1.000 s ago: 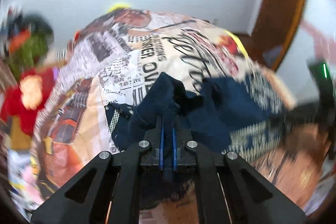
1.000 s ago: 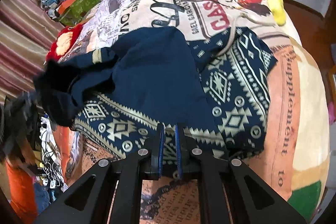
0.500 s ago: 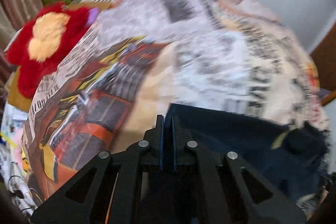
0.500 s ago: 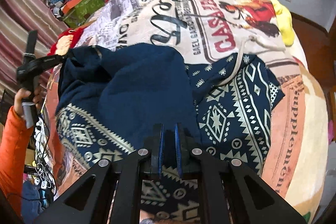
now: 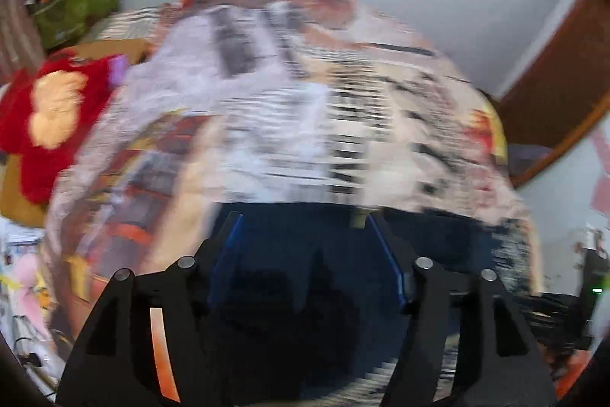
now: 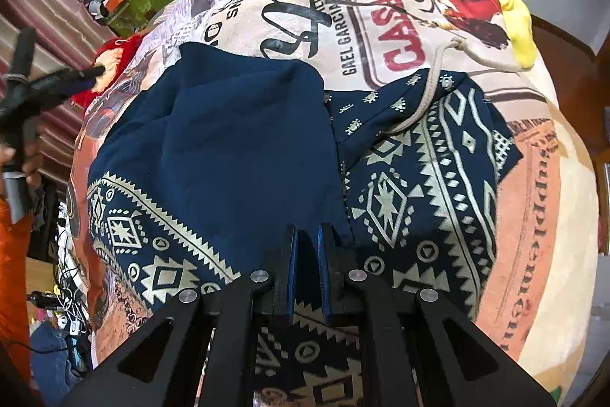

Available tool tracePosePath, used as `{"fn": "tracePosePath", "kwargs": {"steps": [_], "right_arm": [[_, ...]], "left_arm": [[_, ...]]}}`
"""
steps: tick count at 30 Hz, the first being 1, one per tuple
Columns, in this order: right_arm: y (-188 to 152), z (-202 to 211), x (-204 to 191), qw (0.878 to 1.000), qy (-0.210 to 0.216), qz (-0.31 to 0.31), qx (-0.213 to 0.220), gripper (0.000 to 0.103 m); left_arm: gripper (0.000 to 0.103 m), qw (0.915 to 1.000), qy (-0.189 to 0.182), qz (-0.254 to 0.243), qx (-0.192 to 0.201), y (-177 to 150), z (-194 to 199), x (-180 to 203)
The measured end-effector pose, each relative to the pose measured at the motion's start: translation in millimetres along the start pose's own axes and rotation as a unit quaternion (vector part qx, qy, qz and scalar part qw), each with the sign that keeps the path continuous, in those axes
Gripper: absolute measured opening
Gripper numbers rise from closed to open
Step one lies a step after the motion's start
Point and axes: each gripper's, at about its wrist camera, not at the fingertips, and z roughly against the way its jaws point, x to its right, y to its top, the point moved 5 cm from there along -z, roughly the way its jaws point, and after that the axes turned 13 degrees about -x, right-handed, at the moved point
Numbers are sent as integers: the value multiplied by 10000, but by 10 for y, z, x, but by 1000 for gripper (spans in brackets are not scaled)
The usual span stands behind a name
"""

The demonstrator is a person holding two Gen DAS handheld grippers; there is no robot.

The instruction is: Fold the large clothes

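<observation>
On the printed bedspread [image 6: 438, 37] lies the navy patterned hooded sweater [image 6: 381, 178], one side folded over; left gripper [image 5: 305, 227] released, right gripper [image 6: 305, 246] clenched on its hem; more folds remain.

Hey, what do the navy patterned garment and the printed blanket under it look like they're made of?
The navy garment looks like soft matte knit, perhaps fleece: it lies in loose rounded folds, with a cream geometric print and a corded drawstring. The blanket looks plush, maybe velour or fleece: slightly fuzzy, no shine, with dyed poster graphics. Neither fiber is certain.
</observation>
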Motion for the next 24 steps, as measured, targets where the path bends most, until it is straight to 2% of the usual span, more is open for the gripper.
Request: {"fn": "tracePosePath", "kwargs": {"steps": [2, 5, 9, 11, 13, 14, 16, 18, 19, 20, 21, 22, 23, 24], "right_arm": [[-48, 66, 14, 10000, 28, -17, 44, 7], [-157, 203, 48, 9999, 63, -9, 139, 7], [-362, 457, 166, 9992, 45, -21, 405, 7], [-448, 546, 248, 9987, 82, -91, 492, 7], [-567, 619, 359, 9982, 115, -201, 555, 7], [-614, 636, 404, 9980, 127, -239, 566, 7], [-721, 659, 515, 9976, 148, -348, 577, 7], [-803, 667, 622, 9970, 190, -481, 569, 7], [-839, 674, 660, 9967, 224, -537, 573, 7], [-870, 688, 690, 9963, 261, -578, 583, 7], [-905, 704, 728, 9958, 308, -618, 602, 7], [-926, 717, 740, 9956, 319, -626, 614, 7], [-941, 729, 756, 9956, 320, -625, 627, 7], [-947, 739, 771, 9955, 311, -624, 636, 7]], "left_arm": [[66, 9987, -441, -104, -227, -38, -19, 347], [67, 9941, -895, -222, -573, -80, -157, 823], [67, 9893, -882, -530, -1038, -193, -509, 1395], [67, 9837, -883, -702, -1397, -281, -780, 1665], [68, 9832, -606, -798, -1526, -312, -1033, 1788], [68, 9836, -260, -863, -1562, -319, -1217, 1828], [68, 9822, 142, -919, -1630, -352, -1461, 1853], [68, 9855, 323, -901, -1403, -365, -1521, 1883], [65, 9867, 361, -904, -1303, -366, -1498, 1902], [51, 9867, 438, -995, -1209, -371, -1458, 1927], [30, 9863, 544, -1049, -1149, -375, -1419, 1925], [22, 9860, 599, -1070, -1130, -375, -1385, 1911], [10, 9866, 484, -1057, -1141, -382, -1330, 1901], [8, 9874, 365, -1070, -1107, -390, -1246, 1893]]}}
